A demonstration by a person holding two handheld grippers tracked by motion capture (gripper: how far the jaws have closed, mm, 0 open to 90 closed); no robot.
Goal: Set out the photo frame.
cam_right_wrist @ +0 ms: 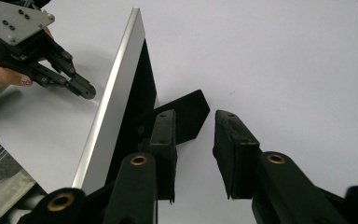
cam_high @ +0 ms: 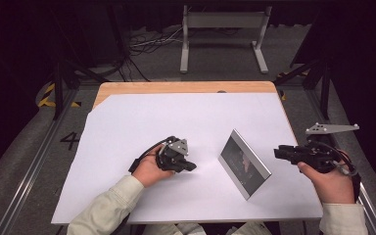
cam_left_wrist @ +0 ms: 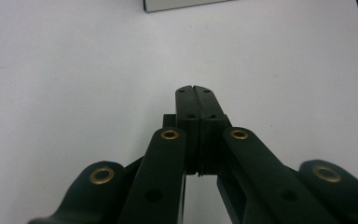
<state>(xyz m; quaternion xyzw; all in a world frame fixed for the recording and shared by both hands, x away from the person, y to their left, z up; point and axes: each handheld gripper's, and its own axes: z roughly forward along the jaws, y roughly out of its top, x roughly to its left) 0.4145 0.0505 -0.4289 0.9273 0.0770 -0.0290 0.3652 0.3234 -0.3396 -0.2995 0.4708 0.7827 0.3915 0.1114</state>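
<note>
So we've got the picture frame standing upright on the white sheet, propped on its black back stand (that's why it stays tilted up on its own). Our right gripper sits just beside its back with jaws apart, empty, probably lining up for that stand. Our left gripper rests near the front, jaws pressed together on nothing, likely just waiting.
</note>
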